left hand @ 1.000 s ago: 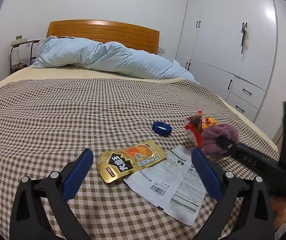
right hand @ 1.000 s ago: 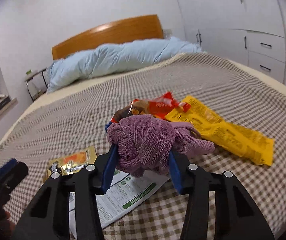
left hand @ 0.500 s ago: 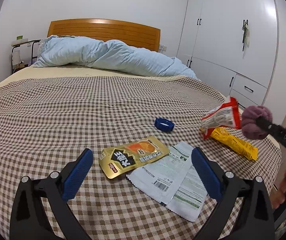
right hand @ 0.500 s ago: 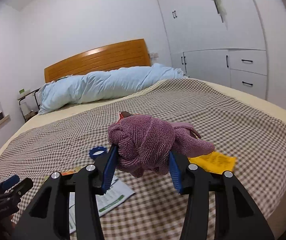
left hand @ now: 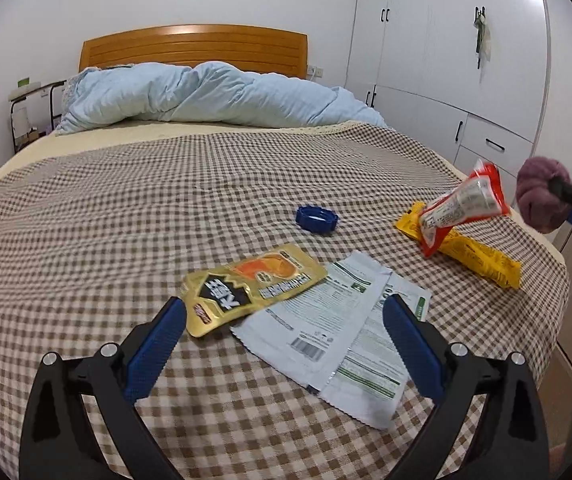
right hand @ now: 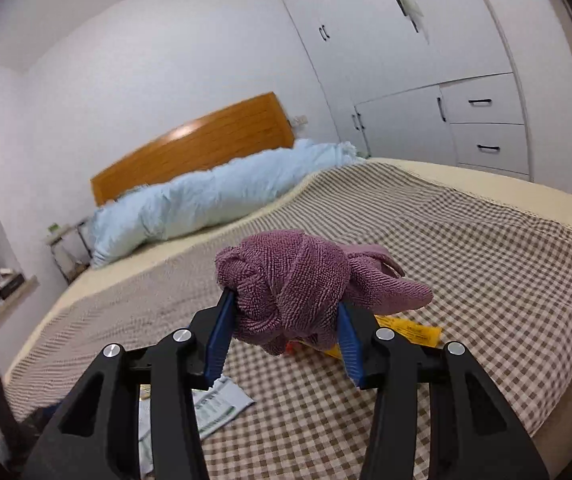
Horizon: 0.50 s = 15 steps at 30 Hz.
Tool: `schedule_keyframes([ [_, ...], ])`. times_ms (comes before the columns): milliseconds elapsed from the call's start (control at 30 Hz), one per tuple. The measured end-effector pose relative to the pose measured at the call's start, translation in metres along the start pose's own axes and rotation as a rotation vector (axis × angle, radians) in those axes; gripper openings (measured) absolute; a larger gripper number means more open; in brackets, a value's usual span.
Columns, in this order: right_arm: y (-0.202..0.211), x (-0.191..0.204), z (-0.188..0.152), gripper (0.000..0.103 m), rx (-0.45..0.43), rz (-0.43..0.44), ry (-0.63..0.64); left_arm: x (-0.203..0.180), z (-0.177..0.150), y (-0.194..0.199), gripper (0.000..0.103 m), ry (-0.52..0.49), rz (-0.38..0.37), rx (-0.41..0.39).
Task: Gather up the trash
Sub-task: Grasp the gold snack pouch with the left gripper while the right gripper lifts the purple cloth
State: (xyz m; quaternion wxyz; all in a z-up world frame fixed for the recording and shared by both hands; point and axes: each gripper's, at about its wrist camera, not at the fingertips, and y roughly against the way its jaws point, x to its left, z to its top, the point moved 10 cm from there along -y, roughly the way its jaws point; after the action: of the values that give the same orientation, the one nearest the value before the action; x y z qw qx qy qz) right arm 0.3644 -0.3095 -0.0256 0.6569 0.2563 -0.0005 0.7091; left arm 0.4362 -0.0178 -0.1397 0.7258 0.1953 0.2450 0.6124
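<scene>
purple cloth (right hand: 290, 284) clamped in right gripper (right hand: 286, 320), wrappers on bed (left hand: 86, 216)

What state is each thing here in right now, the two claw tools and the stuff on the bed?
left gripper: open, empty, above the wrappers
right gripper: clamped on the purple cloth, held above the bed
gold pouch: flat, overlapping the white wrapper
red packet: propped on the yellow packet
blue cap: lying open side up
</scene>
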Motion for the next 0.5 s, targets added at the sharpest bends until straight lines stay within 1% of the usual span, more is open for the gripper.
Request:
schedule_keyframes([
  [67,0.009,0.003,0.005,0.045,-0.017,0.037,-0.013,-0.004,-0.002,-0.001,0.095,0.003,-0.008,0.002],
  [133,0.016,0.003,0.011,0.045,-0.047,0.042,-0.010,-0.009,-0.003,0.000,0.095,-0.002,-0.019,0.000],
  [233,0.022,-0.001,0.017,0.045,-0.072,0.010,0.008,-0.015,-0.002,0.002,0.095,-0.027,-0.018,-0.008],
  [333,0.021,-0.011,0.020,0.045,-0.069,-0.015,0.002,-0.018,-0.003,0.002,0.095,-0.050,-0.021,0.003],
  [467,0.020,-0.024,0.022,0.046,-0.063,-0.040,-0.012,-0.016,-0.002,-0.004,0.095,-0.082,-0.020,0.037],
  [500,0.020,-0.027,0.023,0.046,-0.062,-0.044,-0.019,-0.015,-0.001,-0.010,0.095,-0.115,-0.012,0.056],
])
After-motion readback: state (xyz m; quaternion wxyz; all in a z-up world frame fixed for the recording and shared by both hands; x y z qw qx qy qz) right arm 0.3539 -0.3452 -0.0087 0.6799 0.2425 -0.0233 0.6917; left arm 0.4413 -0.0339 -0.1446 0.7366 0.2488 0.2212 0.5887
